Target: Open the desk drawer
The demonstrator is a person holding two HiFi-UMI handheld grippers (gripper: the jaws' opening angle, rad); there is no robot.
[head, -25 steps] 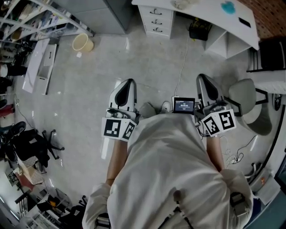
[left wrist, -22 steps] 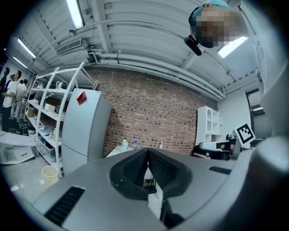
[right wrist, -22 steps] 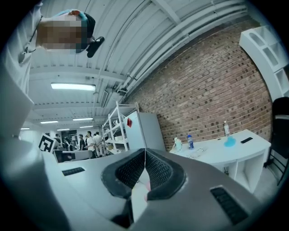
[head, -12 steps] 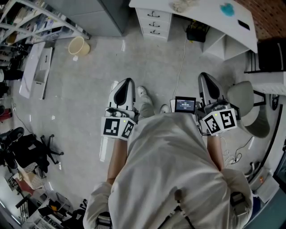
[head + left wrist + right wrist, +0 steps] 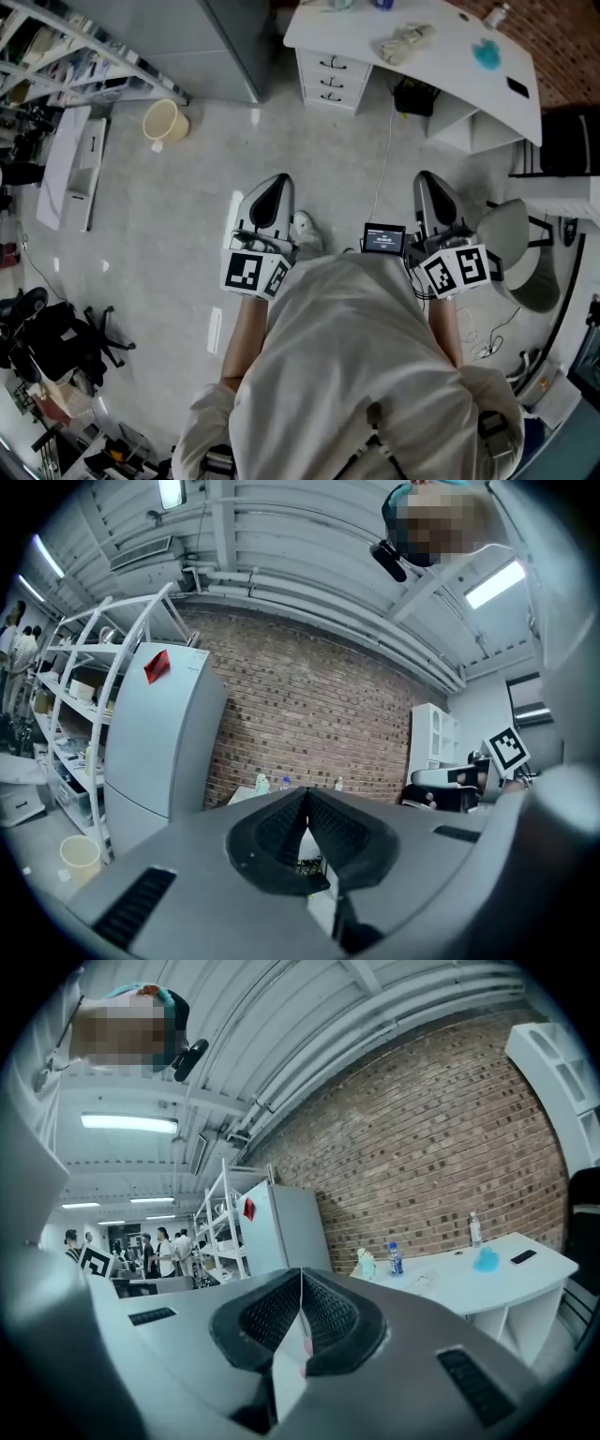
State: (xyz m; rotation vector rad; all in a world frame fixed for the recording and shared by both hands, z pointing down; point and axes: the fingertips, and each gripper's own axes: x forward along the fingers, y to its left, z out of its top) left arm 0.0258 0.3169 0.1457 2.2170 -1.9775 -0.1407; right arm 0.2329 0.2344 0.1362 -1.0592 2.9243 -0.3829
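The white desk (image 5: 441,52) stands at the top of the head view, some way ahead of me. Its drawer unit (image 5: 330,80) has three closed drawers with dark handles. My left gripper (image 5: 278,182) and right gripper (image 5: 427,178) are held side by side in front of the person's body, both pointing at the desk and well short of it. Both are shut with nothing between the jaws. In the left gripper view the closed left gripper (image 5: 307,796) faces a brick wall. In the right gripper view the right gripper (image 5: 301,1275) is closed too, and the desk (image 5: 487,1274) lies beyond it.
A beige bucket (image 5: 165,120) sits on the floor at left, beside a grey cabinet (image 5: 225,37) and metal shelving (image 5: 56,47). A grey office chair (image 5: 516,230) stands at right. A white cable (image 5: 384,141) runs across the floor. A rag (image 5: 405,39) and a blue object (image 5: 485,54) lie on the desk.
The person has stepped forward: desk and drawer unit sit lower and show more fully in the head view. Both grippers travelled along with the body and stay shut.
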